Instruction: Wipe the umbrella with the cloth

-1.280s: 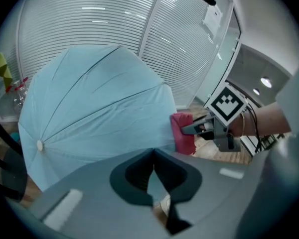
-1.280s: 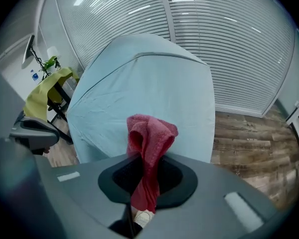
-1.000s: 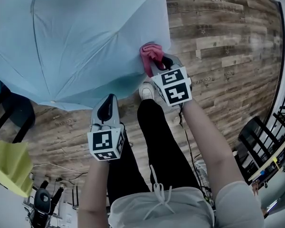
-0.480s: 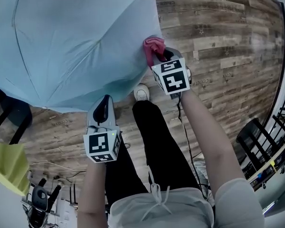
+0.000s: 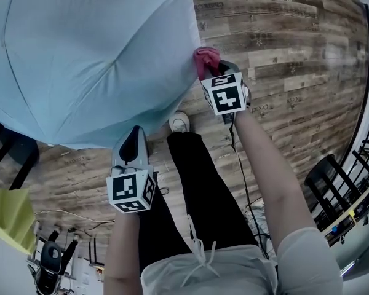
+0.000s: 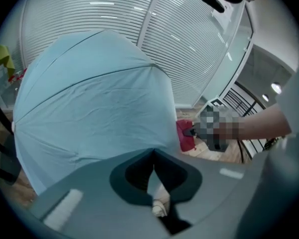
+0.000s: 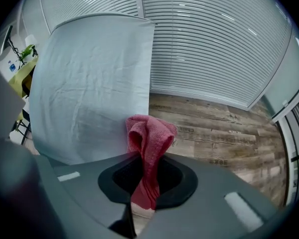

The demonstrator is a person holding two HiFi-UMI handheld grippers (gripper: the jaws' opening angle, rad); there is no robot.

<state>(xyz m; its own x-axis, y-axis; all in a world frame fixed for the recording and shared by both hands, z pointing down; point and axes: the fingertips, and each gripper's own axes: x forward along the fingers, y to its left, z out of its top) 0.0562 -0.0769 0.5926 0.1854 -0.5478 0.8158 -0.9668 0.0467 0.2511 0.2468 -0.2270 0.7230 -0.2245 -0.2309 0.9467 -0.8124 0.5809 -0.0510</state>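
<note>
A large open light-blue umbrella (image 5: 92,54) fills the head view's upper left. My left gripper (image 5: 131,139) is at its near rim, shut on the rim fabric beside a white rib tip (image 6: 159,206). In the left gripper view the canopy (image 6: 94,108) bulges just beyond that gripper (image 6: 153,171). My right gripper (image 5: 210,72) is shut on a pink-red cloth (image 5: 206,59) that touches the umbrella's right edge. In the right gripper view the cloth (image 7: 149,133) sticks up from between the closed jaws of that gripper (image 7: 148,171), against the umbrella panel (image 7: 94,83).
The floor (image 5: 283,48) is wood plank. The person's black-trousered legs and a white shoe (image 5: 179,121) are below the umbrella. There is a black chair (image 5: 12,146) at left, a yellow object (image 5: 6,217) at lower left and black racks (image 5: 344,189) at right. White blinds (image 7: 214,39) line the wall.
My right gripper has carried the cloth farther up along the umbrella's right edge. The canopy has shifted left in view. My left gripper keeps its hold on the rim.
</note>
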